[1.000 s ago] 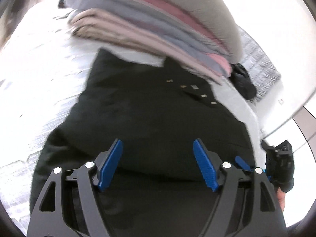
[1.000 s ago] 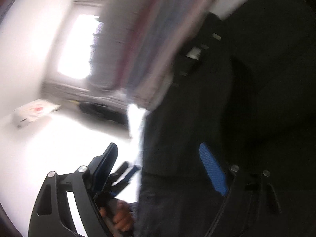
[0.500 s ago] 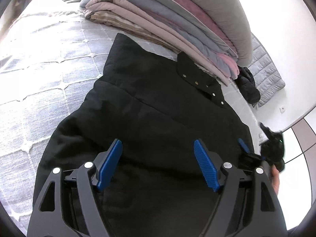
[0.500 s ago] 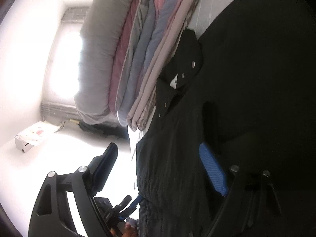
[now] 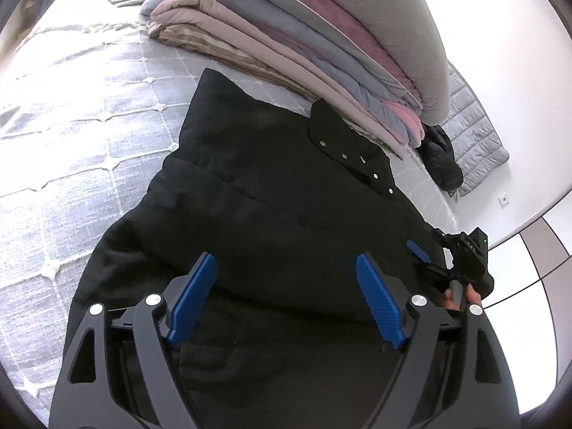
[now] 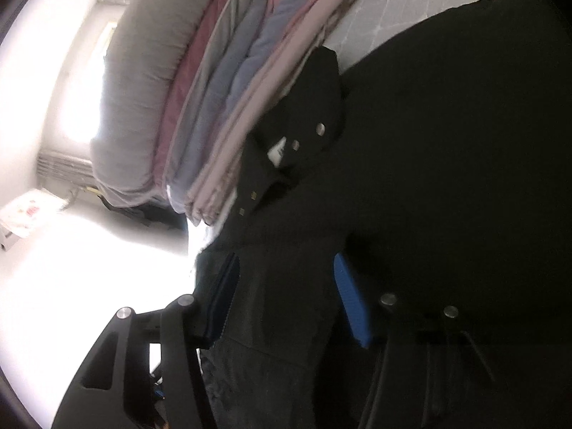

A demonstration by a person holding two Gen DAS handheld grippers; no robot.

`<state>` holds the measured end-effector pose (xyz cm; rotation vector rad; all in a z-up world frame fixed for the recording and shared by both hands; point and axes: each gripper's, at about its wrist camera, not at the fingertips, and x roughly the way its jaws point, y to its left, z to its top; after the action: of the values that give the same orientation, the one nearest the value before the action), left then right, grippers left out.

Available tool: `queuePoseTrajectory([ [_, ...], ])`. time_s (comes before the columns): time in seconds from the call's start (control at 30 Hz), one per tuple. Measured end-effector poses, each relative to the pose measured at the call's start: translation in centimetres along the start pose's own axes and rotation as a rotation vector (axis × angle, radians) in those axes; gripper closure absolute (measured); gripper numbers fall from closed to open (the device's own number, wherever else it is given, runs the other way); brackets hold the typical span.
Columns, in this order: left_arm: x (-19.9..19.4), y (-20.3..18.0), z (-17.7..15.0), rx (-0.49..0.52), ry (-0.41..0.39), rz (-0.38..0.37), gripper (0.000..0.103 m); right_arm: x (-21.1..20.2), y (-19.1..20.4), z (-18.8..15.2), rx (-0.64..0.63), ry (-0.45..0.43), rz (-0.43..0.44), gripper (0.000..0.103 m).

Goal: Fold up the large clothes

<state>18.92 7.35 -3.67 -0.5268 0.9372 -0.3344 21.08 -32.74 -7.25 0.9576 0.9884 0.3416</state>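
From the left wrist, a black padded coat [image 5: 271,193] lies spread on a grey quilted bed [image 5: 71,136], its snap-buttoned collar [image 5: 354,157] pointing toward a stack of folded quilts [image 5: 321,46] at the far side. The left gripper [image 5: 286,300] hovers over the coat's lower part with its fingers wide apart and nothing between them; its jaws have just been opening a little further. At the coat's right edge, by the side of the bed, the right gripper [image 5: 425,261] shows in a person's hand [image 5: 461,293]. From the right wrist, the picture is dim and turned on its side: the right gripper [image 6: 286,296] has the coat's edge [image 6: 286,307] between its fingers, and its jaws have just been closing on it; whether the pads already press the cloth is hard to tell, though it looks likely. The collar [image 6: 304,125] and a white label [image 6: 279,152] lie ahead. As a judgement, folding has barely begun: the coat is laid out flat with no fold visibly made, so the side folds and the final fold all seem left to do.
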Motion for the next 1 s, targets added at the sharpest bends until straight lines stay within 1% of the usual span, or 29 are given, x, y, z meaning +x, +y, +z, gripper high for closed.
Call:
queuePoseTrajectory([
  [0.1,0.2,0.0,-0.1,0.001,0.010,0.002,0.025,-0.4,0.3,0.1,-0.009,-0.026,-0.041,0.049],
  [0.2,0.2,-0.2,-0.1,0.007,0.012,0.002,0.025,0.0,0.2,-0.2,-0.015,0.017,-0.064,0.049],
  [0.23,0.2,-0.2,-0.1,0.008,0.012,0.002,0.025,0.0,0.1,-0.2,-0.010,0.023,-0.051,0.049],
  [0.27,0.2,-0.3,-0.1,0.008,0.012,0.001,0.025,0.2,0.1,-0.2,-0.002,0.036,-0.005,0.049],
  [0.3,0.1,-0.3,-0.1,0.008,0.011,0.001,0.025,0.6,0.2,-0.1,0.000,0.044,0.010,0.049],
  [0.4,0.0,-0.3,-0.1,0.003,0.008,0.000,0.025,1.7,0.4,0.2,-0.004,0.075,0.030,0.048],
  [0.47,0.0,-0.3,-0.1,0.002,0.007,-0.001,0.025,2.8,0.6,0.9,-0.015,0.087,0.031,0.050],
  [0.5,-0.1,-0.3,-0.1,0.003,0.006,0.000,0.025,3.0,0.8,1.2,-0.027,0.083,0.024,0.068],
  [0.53,-0.1,-0.2,-0.1,0.002,0.005,0.002,0.025,3.2,1.0,1.5,-0.036,0.072,0.014,0.089],
  [0.57,-0.2,-0.2,0.0,0.001,0.004,0.001,0.025,3.0,1.5,1.9,-0.056,0.045,0.021,0.093],
  [0.6,-0.2,-0.1,0.0,-0.001,0.001,0.001,0.025,2.7,1.9,2.1,-0.075,0.023,0.042,0.093],
  [0.67,-0.3,0.1,0.1,0.001,-0.004,-0.001,0.025,1.9,3.6,2.6,-0.142,-0.030,0.062,0.094],
  [0.73,-0.4,0.3,0.2,0.000,-0.006,0.001,0.025,1.7,4.7,3.0,-0.180,-0.047,0.050,0.094],
  [0.8,-0.3,0.4,0.1,0.002,-0.002,0.007,0.025,2.0,5.2,3.5,-0.192,-0.048,-0.021,0.094],
  [0.87,-0.4,0.4,0.1,0.006,0.003,0.007,0.025,1.5,4.2,3.7,-0.150,-0.062,-0.130,0.093],
  [0.9,-0.5,0.4,0.1,0.004,0.004,0.007,0.025,1.0,3.4,3.6,-0.120,-0.070,-0.158,0.086],
  [0.93,-0.7,0.2,0.1,0.002,0.004,0.005,0.025,0.1,2.7,3.3,-0.096,-0.082,-0.180,0.075],
  [0.97,-1.2,-0.1,0.1,0.006,0.003,-0.004,0.025,-1.5,2.0,2.7,-0.076,-0.101,-0.186,0.071],
  [1.0,-1.9,-0.6,0.0,0.019,-0.001,-0.015,0.025,-2.7,1.8,2.2,-0.070,-0.111,-0.173,0.064],
])
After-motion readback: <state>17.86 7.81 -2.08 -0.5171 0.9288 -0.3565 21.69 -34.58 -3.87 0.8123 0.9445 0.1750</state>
